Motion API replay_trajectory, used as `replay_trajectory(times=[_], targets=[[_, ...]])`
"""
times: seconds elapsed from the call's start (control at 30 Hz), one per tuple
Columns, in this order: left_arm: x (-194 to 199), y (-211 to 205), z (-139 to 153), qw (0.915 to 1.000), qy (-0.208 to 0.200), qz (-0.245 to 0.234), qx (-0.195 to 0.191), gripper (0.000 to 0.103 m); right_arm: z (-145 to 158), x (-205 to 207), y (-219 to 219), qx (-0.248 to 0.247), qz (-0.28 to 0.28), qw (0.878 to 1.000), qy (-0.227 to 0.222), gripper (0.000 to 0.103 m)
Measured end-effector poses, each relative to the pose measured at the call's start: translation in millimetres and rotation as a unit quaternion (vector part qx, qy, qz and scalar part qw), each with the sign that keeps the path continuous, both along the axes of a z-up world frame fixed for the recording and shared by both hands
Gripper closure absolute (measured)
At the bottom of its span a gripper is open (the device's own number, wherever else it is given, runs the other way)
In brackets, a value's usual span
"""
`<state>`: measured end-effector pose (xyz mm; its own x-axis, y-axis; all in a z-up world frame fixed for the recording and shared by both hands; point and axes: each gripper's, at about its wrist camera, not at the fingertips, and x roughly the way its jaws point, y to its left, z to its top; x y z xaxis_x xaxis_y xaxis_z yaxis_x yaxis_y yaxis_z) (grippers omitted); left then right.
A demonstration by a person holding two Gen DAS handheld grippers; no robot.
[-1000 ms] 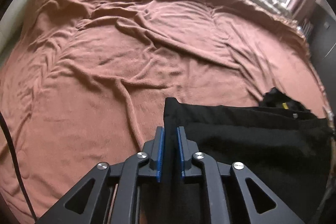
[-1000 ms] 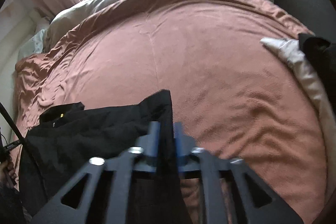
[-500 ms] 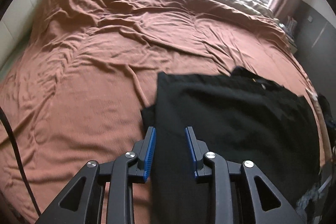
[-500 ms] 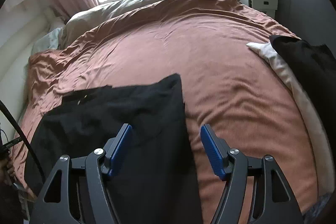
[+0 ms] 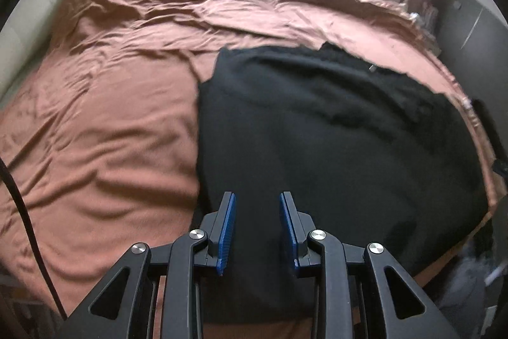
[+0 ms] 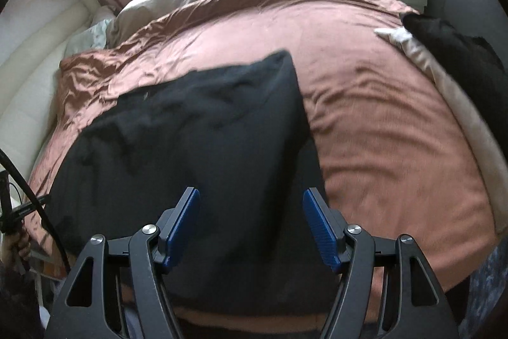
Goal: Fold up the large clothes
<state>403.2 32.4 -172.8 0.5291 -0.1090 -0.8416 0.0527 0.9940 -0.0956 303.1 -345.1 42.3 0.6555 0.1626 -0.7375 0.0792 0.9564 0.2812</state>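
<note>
Rumpled brown bedding (image 5: 104, 123) covers the bed, and a black garment (image 5: 333, 132) lies spread flat on it, below and ahead of both grippers. Left gripper (image 5: 257, 226) stands partly open, right gripper (image 6: 250, 226) wider; neither pinches the cloth.

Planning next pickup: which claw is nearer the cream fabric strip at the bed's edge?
Right. The right claw has the cream fabric strip ahead on its right; the left claw sits across the black garment from it.

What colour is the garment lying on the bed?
Black garment, plain, no pattern visible; clearest in the right wrist view.
</note>
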Motion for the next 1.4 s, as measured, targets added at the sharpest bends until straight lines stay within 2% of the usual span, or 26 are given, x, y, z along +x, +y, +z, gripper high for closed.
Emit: replay_trajectory(times=[0.17,0.33,0.4,0.47,0.53,0.77,0.97,1.07,1.13,1.3,1.4], targets=[[-15,12,-19,0.9994,0.020,0.027,-0.001,0.073,-26,-11,11,-0.047,-0.003,0.998,0.033,0.037],[-29,31,-10,0.9984,0.008,0.053,-0.016,0.073,-32,-18,4,-0.064,-0.038,0.995,0.061,0.037],[-38,40,-6,0.9976,0.002,0.064,-0.026,0.064,-18,-25,3,-0.067,-0.052,0.995,0.052,0.037],[-46,49,-3,0.9961,-0.004,0.076,-0.044,0.038,-5,-33,8,-0.056,-0.048,0.997,0.036,0.037],[-56,55,-2,0.9941,-0.011,0.086,-0.066,0.031,6,-41,17,-0.056,-0.040,0.997,0.021,0.037],[-74,71,-19,0.9796,0.006,0.116,-0.165,0.029,34,-56,52,-0.030,0.005,0.999,-0.012,0.037],[-80,73,-41,0.9629,0.029,0.131,-0.234,0.029,40,-50,82,-0.012,0.051,0.999,-0.013,0.037],[-77,69,-50,0.9510,0.039,0.126,-0.279,0.029,38,-42,98,0.003,0.078,0.997,-0.008,0.038],[-72,67,-50,0.9478,0.032,0.125,-0.292,0.029,33,-35,107,0.015,0.091,0.996,0.001,0.046],[-57,60,-54,0.9415,0.023,0.131,-0.310,0.029,16,-17,128,0.019,0.119,0.992,0.026,0.053],[-53,53,-55,0.9457,0.013,0.136,-0.295,0.031,7,-6,138,0.024,0.131,0.990,0.041,0.057]])
